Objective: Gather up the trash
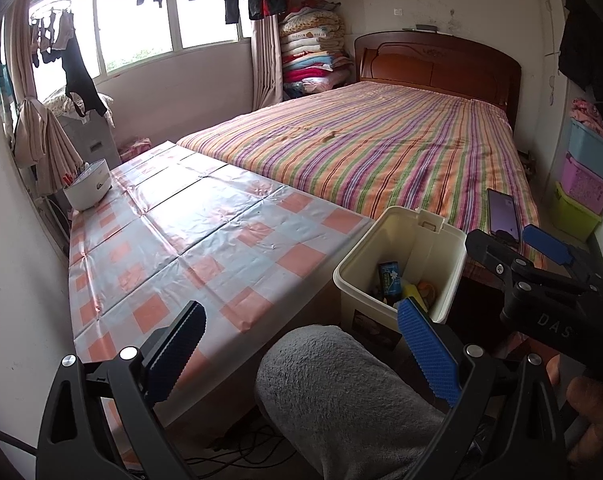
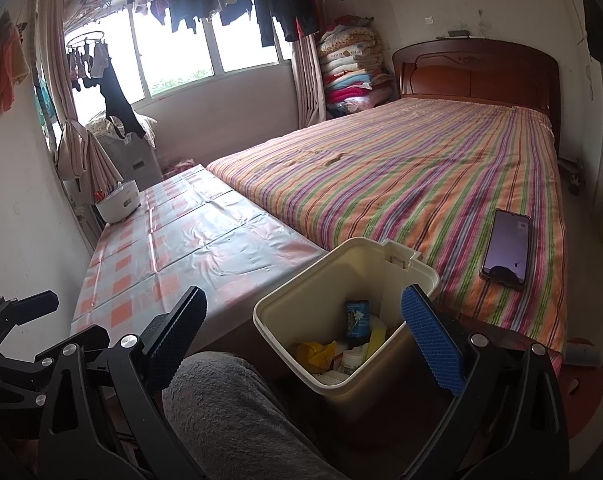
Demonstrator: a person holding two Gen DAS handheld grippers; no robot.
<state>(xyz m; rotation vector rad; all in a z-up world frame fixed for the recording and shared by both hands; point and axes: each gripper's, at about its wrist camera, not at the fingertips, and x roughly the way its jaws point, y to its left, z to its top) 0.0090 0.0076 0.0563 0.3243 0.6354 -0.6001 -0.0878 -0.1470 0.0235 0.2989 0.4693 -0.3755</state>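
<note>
Now both grippers are held low in front of the person, and both have their jaws wide apart with nothing between them. From the left wrist view, the left gripper [image 1: 301, 344] hangs above a knee in grey fleece [image 1: 333, 396], and the right gripper [image 1: 517, 248] shows at the right side, also spread apart. From the right wrist view, the right gripper [image 2: 301, 332] points toward the cream trash bin [image 2: 417, 268], its blue finger pad [image 2: 429, 344] in front of the bin's right wall, though I cannot tell if it touches. The bin stands on the floor between the table with a pink checked cloth [image 2: 189, 240] and the striped bed [image 2: 421, 168]. Inside the bin lie a dark blue carton [image 2: 357, 316], a crumpled yellow wrapper [image 2: 317, 352] and some small white pieces. A white bowl-shaped container [image 2: 119, 202] sits at the far corner of the table, and a phone [image 2: 506, 250] lies on the bed near its edge
</note>
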